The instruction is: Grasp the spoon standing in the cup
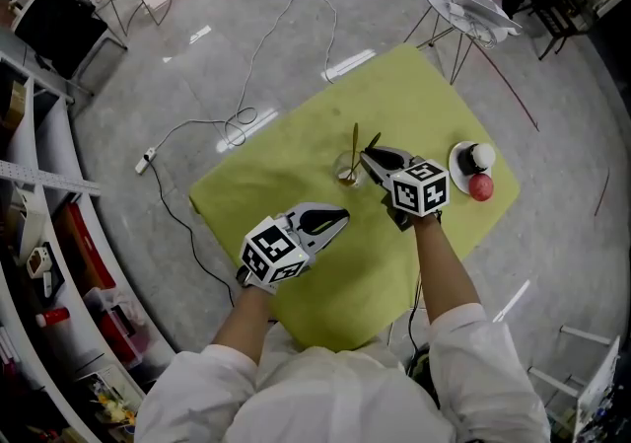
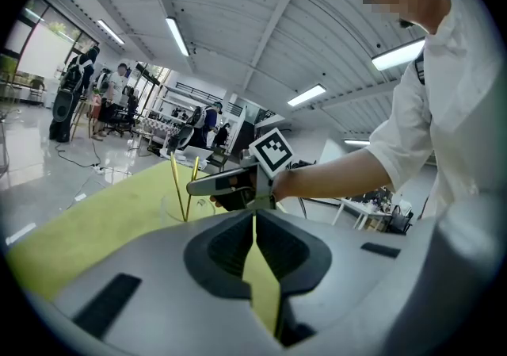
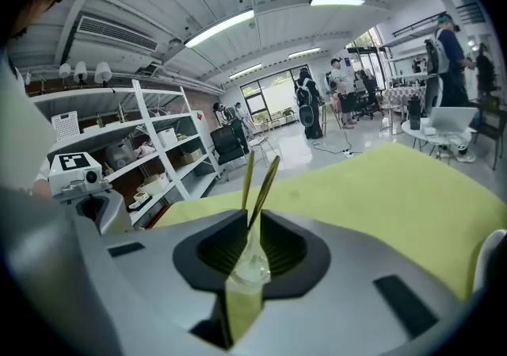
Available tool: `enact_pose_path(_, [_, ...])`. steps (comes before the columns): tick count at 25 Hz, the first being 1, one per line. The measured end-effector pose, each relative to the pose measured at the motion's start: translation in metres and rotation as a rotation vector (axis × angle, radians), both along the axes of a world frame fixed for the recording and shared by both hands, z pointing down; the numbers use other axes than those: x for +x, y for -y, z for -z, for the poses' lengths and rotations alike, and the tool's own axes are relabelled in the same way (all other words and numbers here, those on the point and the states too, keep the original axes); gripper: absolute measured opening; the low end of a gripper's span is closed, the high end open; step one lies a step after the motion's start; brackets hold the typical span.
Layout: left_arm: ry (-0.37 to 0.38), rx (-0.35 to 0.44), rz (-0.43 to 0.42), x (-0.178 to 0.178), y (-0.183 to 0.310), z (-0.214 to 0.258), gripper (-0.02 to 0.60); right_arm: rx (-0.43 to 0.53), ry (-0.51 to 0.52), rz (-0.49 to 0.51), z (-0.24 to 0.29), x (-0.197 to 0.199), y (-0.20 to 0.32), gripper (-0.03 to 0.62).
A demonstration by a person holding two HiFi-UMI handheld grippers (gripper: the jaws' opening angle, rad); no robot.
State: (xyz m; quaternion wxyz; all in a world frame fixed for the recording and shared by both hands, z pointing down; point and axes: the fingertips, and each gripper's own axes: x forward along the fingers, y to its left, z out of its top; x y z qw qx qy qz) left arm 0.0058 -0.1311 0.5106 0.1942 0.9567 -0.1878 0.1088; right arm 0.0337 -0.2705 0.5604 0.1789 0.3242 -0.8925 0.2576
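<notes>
The cup stands at the middle of the bench, bare cloth open all round. The spoon stands upright in it, handle grasped by the right claw. The left claw is clenched and empty, nearer the front edge. A plate sits by the right edge.

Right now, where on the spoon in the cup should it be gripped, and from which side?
Take the spoon by its bare handle above the cup rim, coming from the side. It stands leaning inside, so only the thin stem is free. The right gripper already appears closed on it there.
</notes>
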Motion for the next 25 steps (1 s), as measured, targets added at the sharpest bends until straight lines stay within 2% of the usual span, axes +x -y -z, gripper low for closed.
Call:
enact_pose_path(13, [0.000,0.002,-0.002,0.001,0.000,0.000,0.006,0.027,0.021,0.014,0.010,-0.004,-0.004,0.011])
enact_pose_path(25, [0.001,0.009,-0.002,0.001,0.001,0.004,0.006,0.036,0.074,0.012,0.027,-0.006,-0.011,0.008])
